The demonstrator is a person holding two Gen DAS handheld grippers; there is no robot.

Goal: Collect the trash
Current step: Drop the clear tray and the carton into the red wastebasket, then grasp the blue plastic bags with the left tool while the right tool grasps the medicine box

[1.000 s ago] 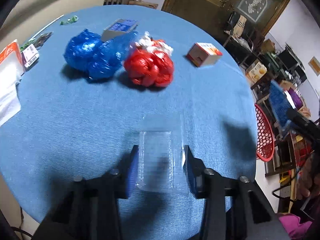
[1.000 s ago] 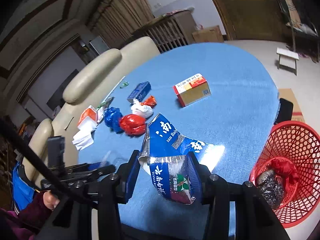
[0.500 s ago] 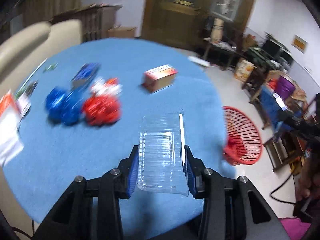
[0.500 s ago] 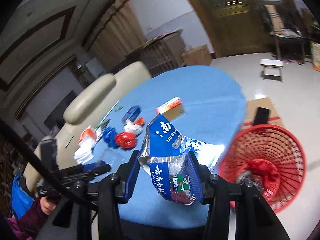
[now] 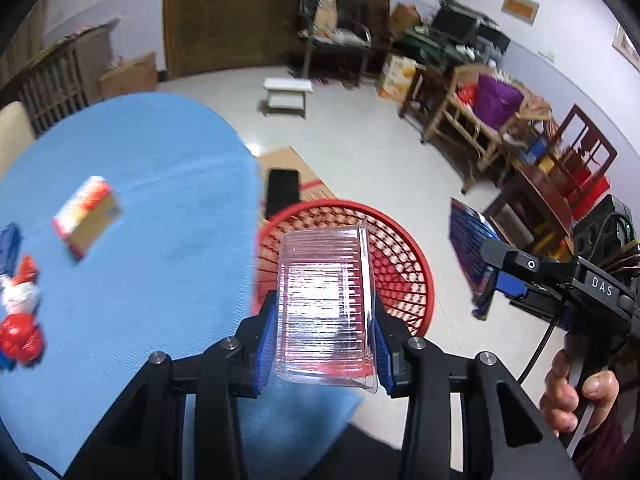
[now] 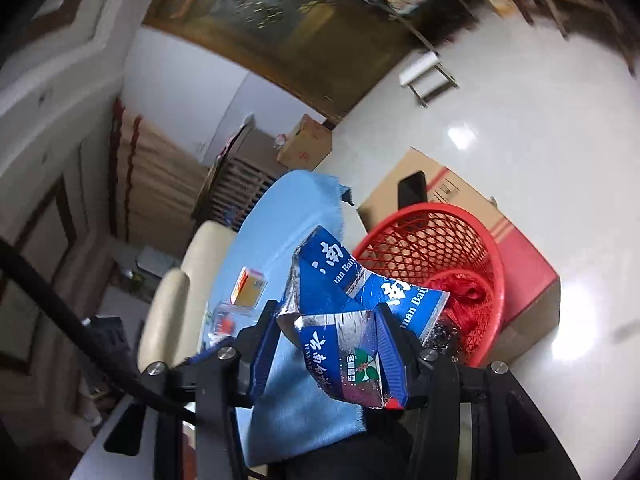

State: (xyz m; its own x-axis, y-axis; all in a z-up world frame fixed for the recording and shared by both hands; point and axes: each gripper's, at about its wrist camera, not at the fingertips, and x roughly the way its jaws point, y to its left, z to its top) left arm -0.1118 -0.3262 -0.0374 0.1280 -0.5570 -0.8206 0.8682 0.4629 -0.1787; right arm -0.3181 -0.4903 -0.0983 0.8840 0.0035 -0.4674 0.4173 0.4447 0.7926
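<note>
Left claw (image 5: 325, 338): pinching a clear ribbed plastic tray (image 5: 326, 308) between its blue pads; the tray stands on end, its far edge over the red basket (image 5: 416, 268) as the left wrist view frames it.
Right claw (image 6: 328, 354): its jaws are opening, with a flattened blue carton (image 6: 352, 312) between them — silver lining showing at the torn edges, and the pads are touching its sides.
Red basket: a mesh waste basket on the floor just beside the desk (image 5: 160, 240); in the right wrist view (image 6: 492, 264) it holds something red and crumpled and a dark wrapper.
Desk: round, under a blue cloth; its edge lies between both claws and the basket.
Left on the desk: an orange-and-white box (image 5: 86, 216), and at the far left edge red, white and blue crumpled pieces (image 5: 20, 320), blurred.
Around the basket: flattened brown cardboard (image 6: 436, 188) on the floor behind it, with a black flat object (image 6: 412, 186) lying on it; a low white stool (image 5: 287, 94) further off.
Background: wooden chairs and stacked clutter along the right wall, a cream chair (image 6: 180, 304) at the desk's far side.
Right hand (image 5: 580, 400): seen at the lower right of the left wrist view, fingers wrapped round a black grip — the black bar above it points toward the basket.
</note>
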